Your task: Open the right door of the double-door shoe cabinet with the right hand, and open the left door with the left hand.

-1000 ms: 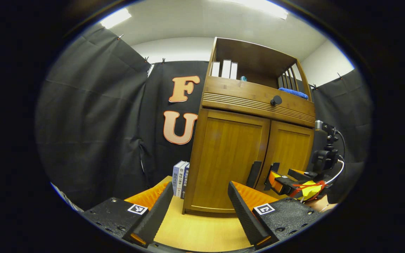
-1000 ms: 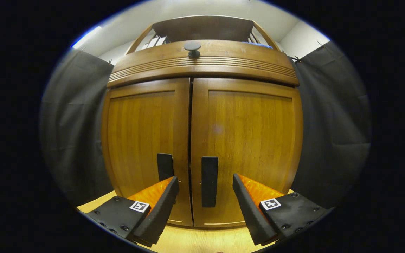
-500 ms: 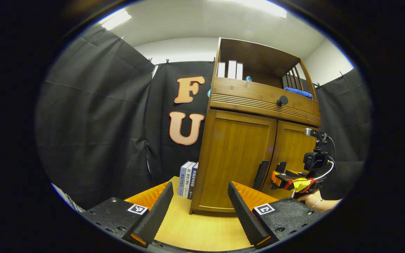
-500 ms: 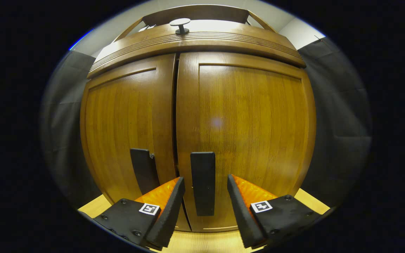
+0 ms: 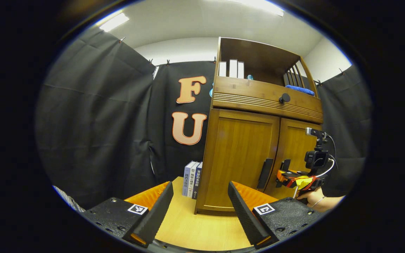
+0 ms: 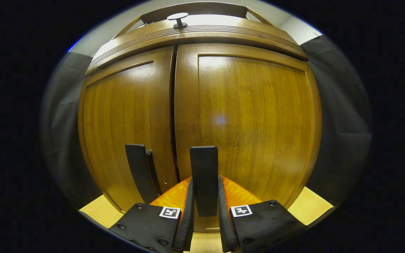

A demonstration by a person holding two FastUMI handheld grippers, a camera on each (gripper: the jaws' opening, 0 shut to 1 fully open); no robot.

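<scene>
right door handle [image 6: 204, 165] foot hidden between fingers (books' [image 5: 192, 178] spines unreadable)

The right gripper [image 6: 205, 211] is showing black fingers [image 6: 187, 218] with orange backs and black-and-white square markers, flanking a black handle [image 6: 204, 175] on the glossy amber-brown right door [image 6: 251, 119]. Ahead of the left gripper [image 5: 199, 211], blue-and-white books [image 5: 192, 178] are standing on pale yellow wood [image 5: 195, 228].

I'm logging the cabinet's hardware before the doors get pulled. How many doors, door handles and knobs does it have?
Doors: 2, left and right
Door handles: 2, left and right, the latter between the right gripper's fingers
Knobs: 1
Total: 5
</scene>
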